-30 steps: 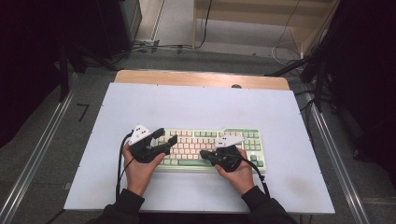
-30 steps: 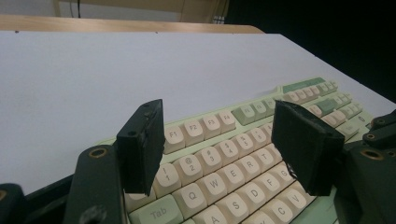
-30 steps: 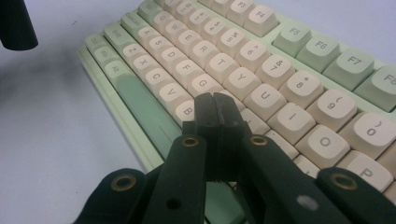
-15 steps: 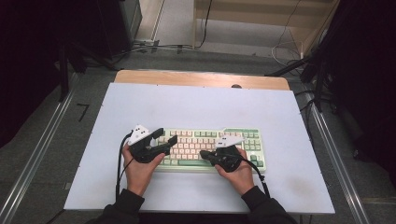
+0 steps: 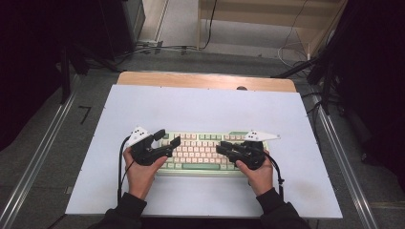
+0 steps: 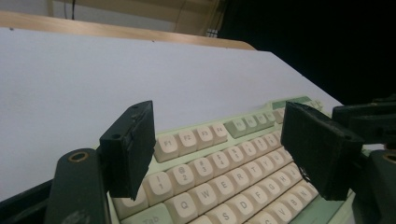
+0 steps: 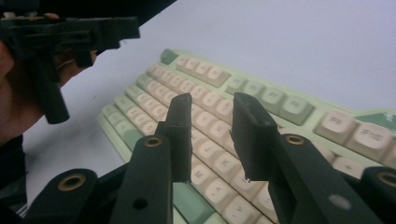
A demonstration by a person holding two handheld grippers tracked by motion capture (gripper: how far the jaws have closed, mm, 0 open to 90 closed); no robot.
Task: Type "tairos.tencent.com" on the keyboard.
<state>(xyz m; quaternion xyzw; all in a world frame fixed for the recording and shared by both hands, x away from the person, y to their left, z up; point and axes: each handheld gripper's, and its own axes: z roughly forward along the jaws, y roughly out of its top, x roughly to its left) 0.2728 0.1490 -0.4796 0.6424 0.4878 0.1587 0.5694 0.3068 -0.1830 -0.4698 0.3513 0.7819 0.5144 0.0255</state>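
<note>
A pale green keyboard (image 5: 200,149) with cream keys lies on the white board near the person's side. My left gripper (image 5: 168,138) hovers over the keyboard's left end. Its jaws stand wide apart and have just been opening; only the key rows (image 6: 224,182) show between them, untouched. My right gripper (image 5: 220,148) sits low over the right half of the keyboard, pointing left. Its jaws have just been opening too, and a narrow gap with nothing in it separates them above the keys (image 7: 212,130).
The white board (image 5: 205,107) rests on a wooden table whose far edge (image 5: 205,80) shows behind it. Metal rails (image 5: 43,157) run along the floor on both sides. Cables (image 5: 119,167) trail from each gripper toward the person.
The right gripper has shifted slightly to the right and its jaws have parted from shut. The left gripper has stayed in place with its jaws a little wider.
</note>
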